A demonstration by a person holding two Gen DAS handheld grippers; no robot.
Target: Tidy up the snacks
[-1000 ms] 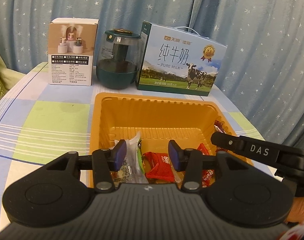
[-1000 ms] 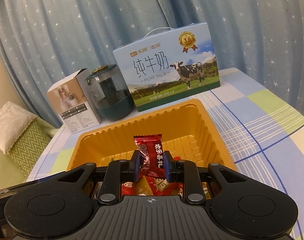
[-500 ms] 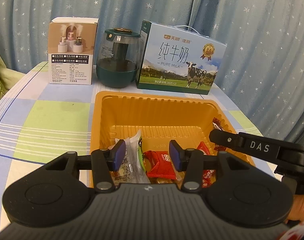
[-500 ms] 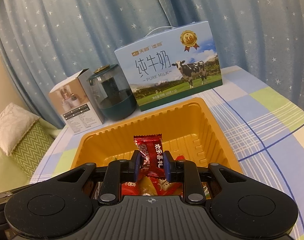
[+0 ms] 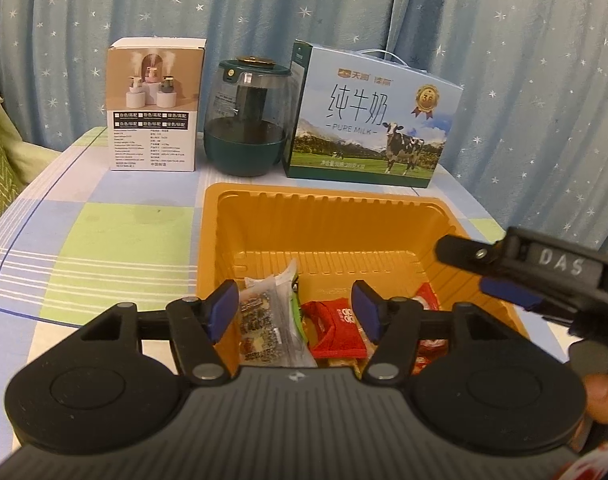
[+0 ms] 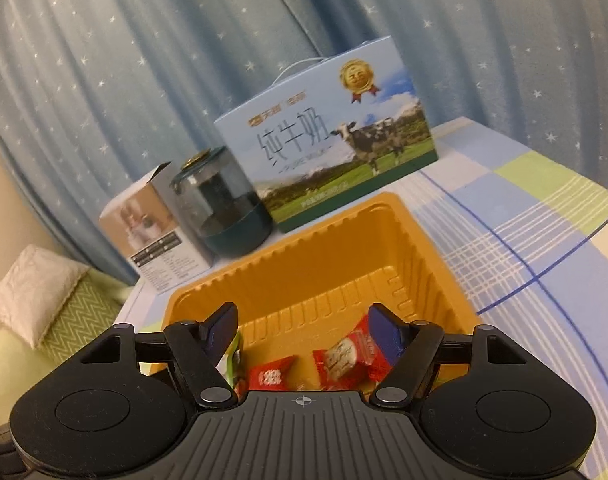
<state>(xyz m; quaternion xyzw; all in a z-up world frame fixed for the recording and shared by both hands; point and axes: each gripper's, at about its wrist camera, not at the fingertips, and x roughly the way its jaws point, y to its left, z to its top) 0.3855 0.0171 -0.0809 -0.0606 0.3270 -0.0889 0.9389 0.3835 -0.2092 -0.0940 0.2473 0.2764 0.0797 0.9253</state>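
Note:
An orange plastic tray [image 5: 327,220] [image 6: 335,276] sits on the checked tablecloth with wrapped snacks piled at its near end. My left gripper [image 5: 295,308] hovers over that end, jaws opening, nothing pressed between them; below lie a clear nut-bar packet [image 5: 264,320] and a red snack packet [image 5: 335,326]. My right gripper [image 6: 304,328] also hangs over the tray, jaws opening and holding nothing. A red candy [image 6: 349,354] and another red packet [image 6: 270,374] lie in the tray beneath it. The right gripper's finger [image 5: 499,258] shows at the right of the left wrist view.
Behind the tray stand a white humidifier box [image 5: 156,104], a dark green glass jar [image 5: 250,116] and a blue milk carton [image 5: 371,116]. A starred blue curtain hangs behind. A green cushion [image 6: 60,320] lies off the table's left side. A person's fingertip [image 5: 601,396] grips the right tool.
My right gripper opened and let go of the red candy, which now lies in the tray; this view has tilted. My left gripper's jaws have widened.

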